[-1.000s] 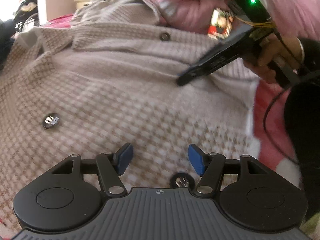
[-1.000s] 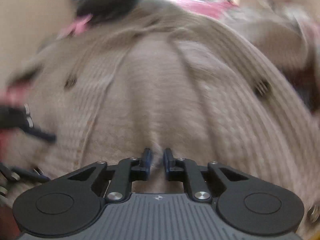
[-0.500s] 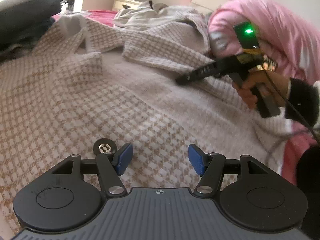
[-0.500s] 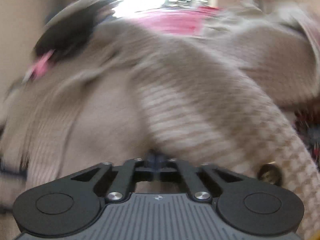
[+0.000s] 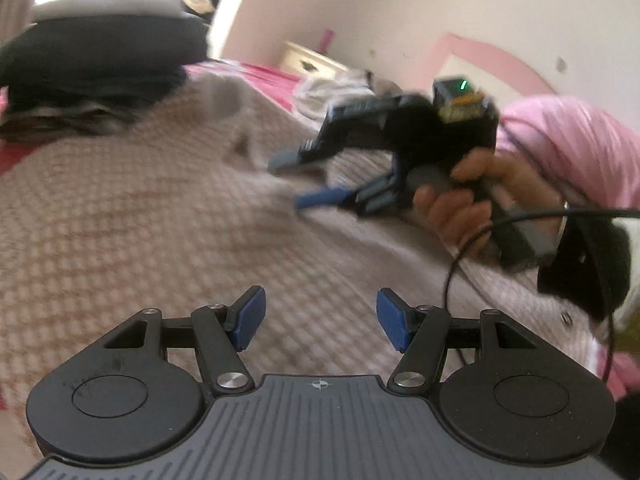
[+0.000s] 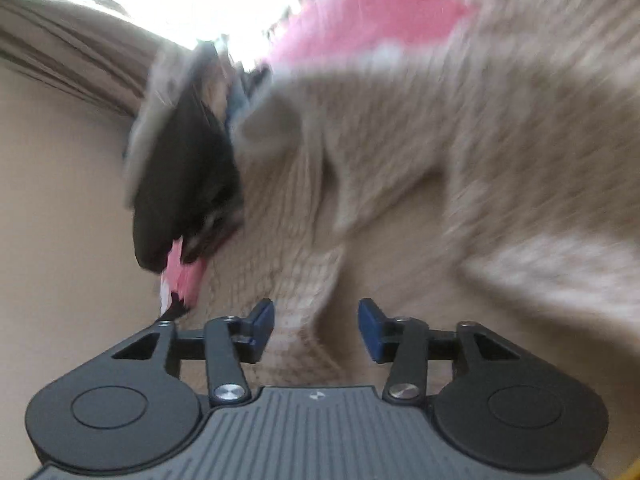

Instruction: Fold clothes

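Left wrist view: the left gripper (image 5: 320, 320) is spread wide with nothing between its blue pads (image 5: 248, 318), hovering over the beige checked cardigan (image 5: 140, 220) that lies spread across the pink bed (image 5: 256, 74). Further out, toward the bed's right side, the right gripper (image 5: 288, 180) is held in the person's right hand (image 5: 472, 196); its fingers are parted too, one above the other, with a fold of the cardigan just beside their tips. A black cable (image 5: 472, 248) trails from its handle. A pink quilt (image 5: 572, 148) sits at the bed's far right, and a dark pile of clothes (image 5: 96, 64) at its far left edge.

Right wrist view: the right gripper (image 6: 316, 330) is released, and blurred cardigan (image 6: 440, 160) knit fills the space ahead.
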